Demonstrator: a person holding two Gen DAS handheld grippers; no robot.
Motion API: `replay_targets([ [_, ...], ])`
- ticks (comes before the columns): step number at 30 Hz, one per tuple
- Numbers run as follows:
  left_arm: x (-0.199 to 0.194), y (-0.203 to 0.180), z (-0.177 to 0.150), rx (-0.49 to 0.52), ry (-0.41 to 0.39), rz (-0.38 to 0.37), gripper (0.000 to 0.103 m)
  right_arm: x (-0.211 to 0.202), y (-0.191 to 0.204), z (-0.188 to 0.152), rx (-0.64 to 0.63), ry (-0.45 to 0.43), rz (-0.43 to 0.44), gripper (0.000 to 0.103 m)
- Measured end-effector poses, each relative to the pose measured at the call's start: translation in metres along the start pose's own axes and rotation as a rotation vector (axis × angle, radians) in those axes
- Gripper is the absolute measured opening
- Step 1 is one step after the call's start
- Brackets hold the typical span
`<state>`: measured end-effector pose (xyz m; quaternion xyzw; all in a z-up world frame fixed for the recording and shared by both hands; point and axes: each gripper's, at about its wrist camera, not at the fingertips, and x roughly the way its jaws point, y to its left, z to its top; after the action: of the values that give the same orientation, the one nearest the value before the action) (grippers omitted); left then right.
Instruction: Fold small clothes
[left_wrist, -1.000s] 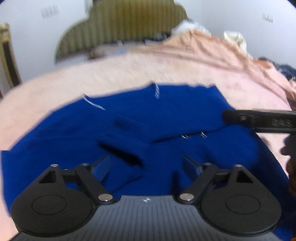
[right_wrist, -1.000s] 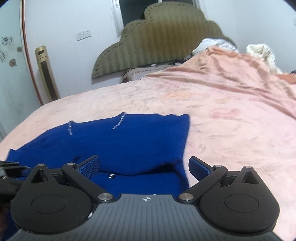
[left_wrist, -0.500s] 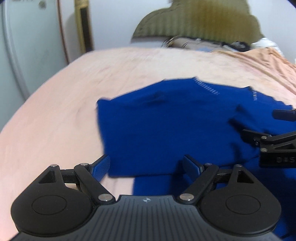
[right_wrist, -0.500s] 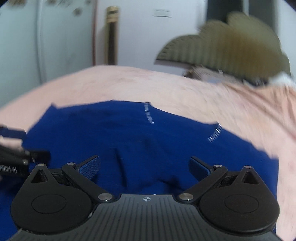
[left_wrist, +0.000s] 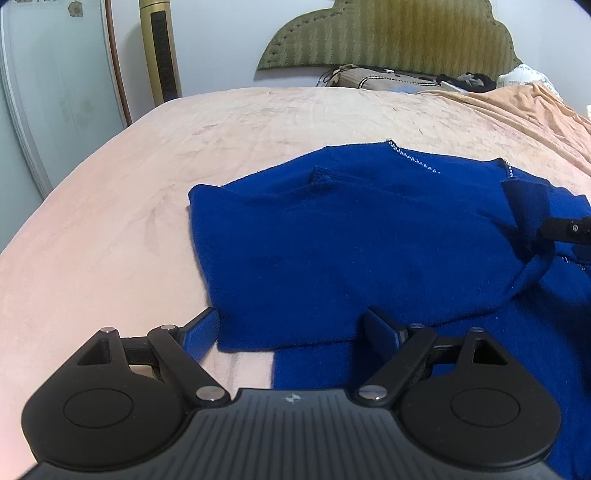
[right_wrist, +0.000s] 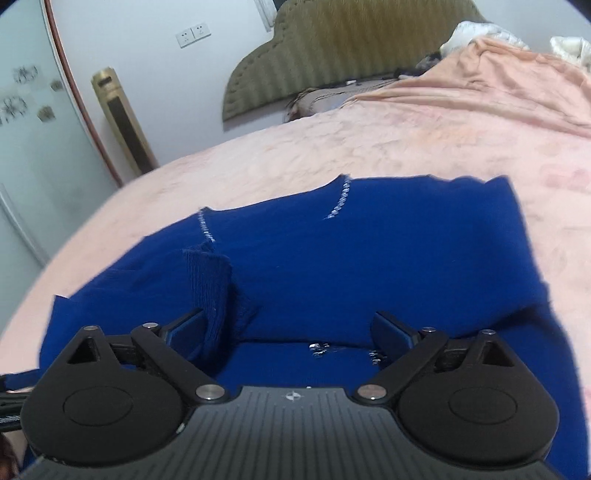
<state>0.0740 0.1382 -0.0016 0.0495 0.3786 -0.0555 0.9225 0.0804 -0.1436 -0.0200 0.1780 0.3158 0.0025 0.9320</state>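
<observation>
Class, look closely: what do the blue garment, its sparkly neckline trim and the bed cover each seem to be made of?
Blue garment: probably a soft knit; matte, fuzzy surface, ribbed cuff.
Neckline trim: small glinting beads or rhinestones, which one is unclear; they catch the light.
Bed cover: seemingly plush fleece; matte pink, faint pattern, soft creases.

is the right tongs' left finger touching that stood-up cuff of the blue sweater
Cannot tell. In the right wrist view the ribbed cuff rises right beside the right tongs' left finger, overlapping it, but no clear contact or gap shows.
</observation>
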Motion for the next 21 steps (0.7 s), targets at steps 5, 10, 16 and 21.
replay_targets([
  [5, -0.001, -0.002, -0.001, 0.008, -0.003, 0.008, 0.086, -0.002, 0.021, 0.002, -0.043, 0.003, 0.054, 0.096],
  [10, -0.001, -0.004, -0.002, 0.009, -0.005, 0.014, 0.086, -0.002, 0.056, 0.001, -0.190, 0.016, 0.043, 0.096],
  [16, -0.002, -0.002, -0.002, 0.000, 0.002, 0.012, 0.087, 0.009, 0.106, -0.008, -0.466, -0.030, -0.034, 0.055],
  [21, -0.008, 0.000, -0.003, -0.006, -0.018, 0.012, 0.087, 0.007, 0.079, -0.001, -0.286, -0.009, -0.010, 0.006],
])
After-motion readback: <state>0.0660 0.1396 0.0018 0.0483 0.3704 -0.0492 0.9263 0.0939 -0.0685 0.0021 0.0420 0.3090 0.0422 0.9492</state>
